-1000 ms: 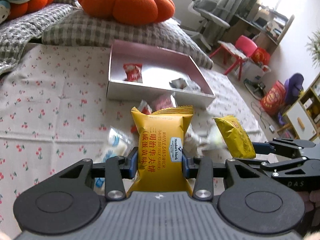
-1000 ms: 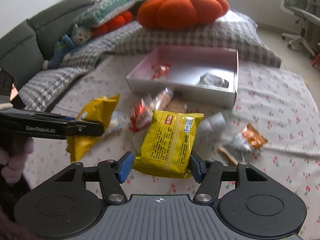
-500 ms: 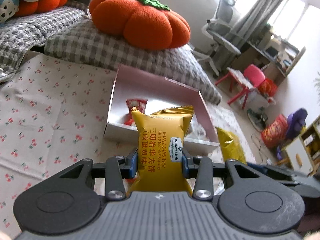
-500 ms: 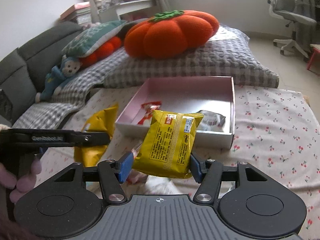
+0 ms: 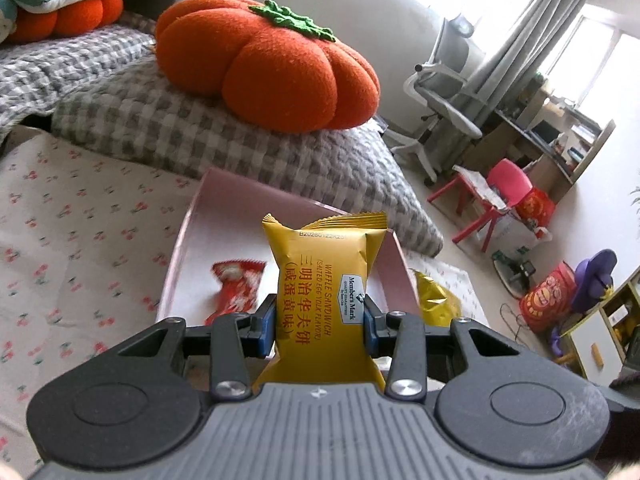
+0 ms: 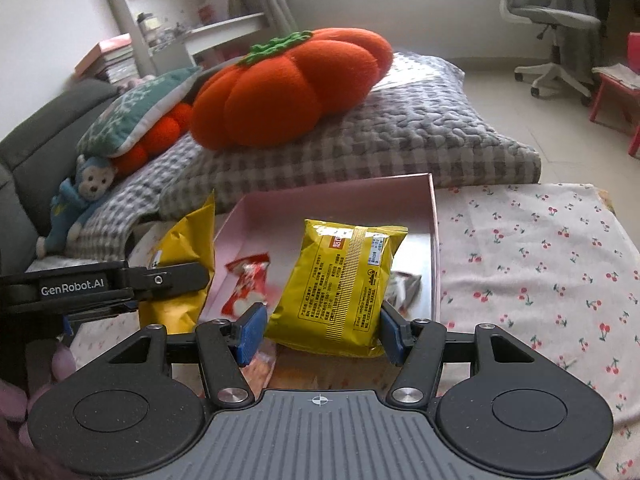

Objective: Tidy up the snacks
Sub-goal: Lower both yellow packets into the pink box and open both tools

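Sitting on the cherry-print sheet (image 6: 540,264), the pink box (image 6: 434,216) holds a red wrapper (image 6: 246,280). Above it, the right gripper (image 6: 320,330) clamps a yellow-green packet (image 6: 340,280) between its pads — the left gripper (image 5: 319,326) pinches the waffle sandwich packet (image 5: 320,280) upright, pads squeezing both sides.
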Demonstrator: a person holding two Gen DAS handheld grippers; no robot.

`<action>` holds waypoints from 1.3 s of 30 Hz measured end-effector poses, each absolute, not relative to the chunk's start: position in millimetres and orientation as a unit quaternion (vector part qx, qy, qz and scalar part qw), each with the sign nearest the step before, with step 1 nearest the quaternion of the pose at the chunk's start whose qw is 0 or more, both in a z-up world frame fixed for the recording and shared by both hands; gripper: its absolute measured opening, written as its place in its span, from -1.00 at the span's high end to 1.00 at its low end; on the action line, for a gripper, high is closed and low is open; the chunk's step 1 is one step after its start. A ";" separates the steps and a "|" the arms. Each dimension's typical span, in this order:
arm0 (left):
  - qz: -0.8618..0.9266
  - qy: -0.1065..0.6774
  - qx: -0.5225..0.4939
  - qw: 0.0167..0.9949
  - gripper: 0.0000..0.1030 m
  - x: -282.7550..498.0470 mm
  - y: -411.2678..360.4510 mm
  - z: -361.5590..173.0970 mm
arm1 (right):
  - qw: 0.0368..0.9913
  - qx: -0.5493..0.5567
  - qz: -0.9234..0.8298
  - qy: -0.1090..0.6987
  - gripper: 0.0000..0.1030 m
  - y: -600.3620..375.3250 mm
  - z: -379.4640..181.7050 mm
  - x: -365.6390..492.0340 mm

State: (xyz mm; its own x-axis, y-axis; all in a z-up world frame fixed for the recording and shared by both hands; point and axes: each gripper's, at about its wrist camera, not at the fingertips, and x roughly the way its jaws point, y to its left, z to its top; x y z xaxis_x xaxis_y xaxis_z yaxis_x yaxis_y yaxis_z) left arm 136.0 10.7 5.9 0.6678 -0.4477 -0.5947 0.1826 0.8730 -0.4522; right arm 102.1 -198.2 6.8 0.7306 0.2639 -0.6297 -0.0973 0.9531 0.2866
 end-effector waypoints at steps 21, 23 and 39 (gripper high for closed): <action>-0.141 0.363 -0.166 0.906 0.27 178.6 -18.5 -19.6 | 0.917 0.183 0.056 0.350 -0.15 -218.4 -13.5 176.9; -0.132 0.359 -0.166 0.909 0.27 181.2 -17.2 -21.8 | 0.917 0.184 0.049 0.351 -0.15 -222.7 -16.5 182.4; -0.105 0.363 -0.116 0.919 0.27 183.7 -24.1 -40.0 | 0.912 0.190 0.040 0.361 -0.15 -227.9 -31.1 190.5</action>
